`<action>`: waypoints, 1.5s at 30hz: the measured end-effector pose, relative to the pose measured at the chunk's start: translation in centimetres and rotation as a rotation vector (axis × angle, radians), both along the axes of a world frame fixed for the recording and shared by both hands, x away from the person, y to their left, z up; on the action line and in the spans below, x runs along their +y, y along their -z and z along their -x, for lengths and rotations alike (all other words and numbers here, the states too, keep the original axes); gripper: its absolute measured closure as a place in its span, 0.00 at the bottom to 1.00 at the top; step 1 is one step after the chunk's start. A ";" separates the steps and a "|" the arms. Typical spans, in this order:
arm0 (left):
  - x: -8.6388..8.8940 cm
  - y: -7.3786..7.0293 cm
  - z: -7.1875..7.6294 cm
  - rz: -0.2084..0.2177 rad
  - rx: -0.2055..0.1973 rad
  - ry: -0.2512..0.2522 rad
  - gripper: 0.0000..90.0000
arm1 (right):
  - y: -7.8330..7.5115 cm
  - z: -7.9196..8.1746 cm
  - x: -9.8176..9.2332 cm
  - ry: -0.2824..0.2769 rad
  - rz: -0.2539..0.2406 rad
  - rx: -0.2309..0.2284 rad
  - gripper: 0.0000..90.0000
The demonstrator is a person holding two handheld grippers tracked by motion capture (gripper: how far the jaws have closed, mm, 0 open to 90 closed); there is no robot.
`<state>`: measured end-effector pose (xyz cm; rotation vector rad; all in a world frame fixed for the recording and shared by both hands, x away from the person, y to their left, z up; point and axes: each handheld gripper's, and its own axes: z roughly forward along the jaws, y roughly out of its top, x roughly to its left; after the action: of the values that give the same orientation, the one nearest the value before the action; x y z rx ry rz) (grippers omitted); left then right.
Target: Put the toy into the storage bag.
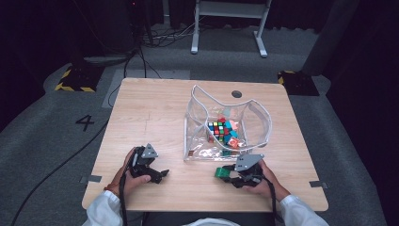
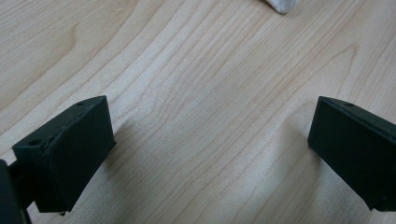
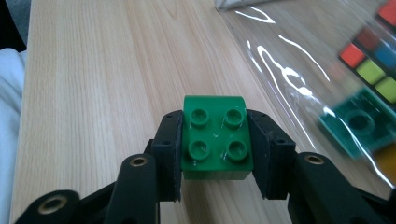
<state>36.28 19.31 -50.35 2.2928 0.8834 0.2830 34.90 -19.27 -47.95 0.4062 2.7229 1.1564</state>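
Note:
My right gripper point(image 3: 214, 154) is shut on a green four-stud brick point(image 3: 215, 136), both pads pressed against its sides, just above the wooden table. In the high view the right gripper point(image 1: 225, 173) holds the green brick point(image 1: 220, 173) near the table's front edge, just in front of a clear plastic bag point(image 1: 256, 113). Inside the bag lie a colour cube point(image 1: 217, 130), another green brick point(image 3: 359, 123) and some small toys. My left gripper point(image 1: 159, 175) rests at the front left, open, with bare wood between its fingers point(image 2: 70, 154).
The wooden table point(image 1: 150, 113) has a round cable hole point(image 1: 236, 93) at the back. A small pale object point(image 2: 281, 4) lies at the top edge of the left gripper view. A white desk frame point(image 1: 230, 19) stands on the floor beyond.

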 end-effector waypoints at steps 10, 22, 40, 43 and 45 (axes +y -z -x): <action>0.0 0.0 0.0 0.004 0.003 0.003 0.00 | 0.4 0.2 -4.8 0.084 0.007 -0.017 0.65; 0.0 0.0 0.0 0.001 0.000 0.002 0.00 | -1.0 -0.3 -11.1 0.205 0.002 -0.048 0.65; 0.0 0.0 0.0 0.002 0.000 0.002 0.00 | -6.5 -3.9 -16.1 0.428 -0.089 -0.153 0.65; 0.0 0.0 0.0 0.001 0.000 0.002 0.00 | -7.5 -4.3 -16.5 0.450 -0.111 -0.165 0.65; 0.0 0.0 0.0 0.002 0.000 0.002 0.00 | -8.5 -4.6 -16.8 0.469 -0.133 -0.178 0.65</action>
<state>36.29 19.31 -50.36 2.2918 0.8809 0.2819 39.54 -36.10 -39.46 0.8585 2.2353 1.1712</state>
